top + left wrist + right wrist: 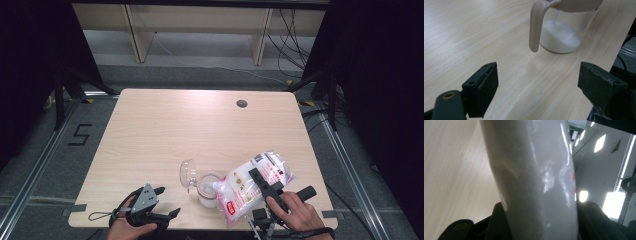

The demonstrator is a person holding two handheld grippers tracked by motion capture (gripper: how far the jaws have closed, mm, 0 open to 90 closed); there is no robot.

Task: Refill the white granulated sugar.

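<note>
On the pale wooden table (pixel 165 130), a clear glass jar (pixel 207 189) stands near the near edge, a little right of centre, with white granules (pixel 559 37) in its bottom. Its clear hinged lid (pixel 188 174) lies open just to its left. A clear plastic bag of white granules (pixel 252 185) hangs tilted just right of the jar, its lower corner over the jar's mouth. A small round hole (pixel 242 103) sits far right in the tabletop.
</note>
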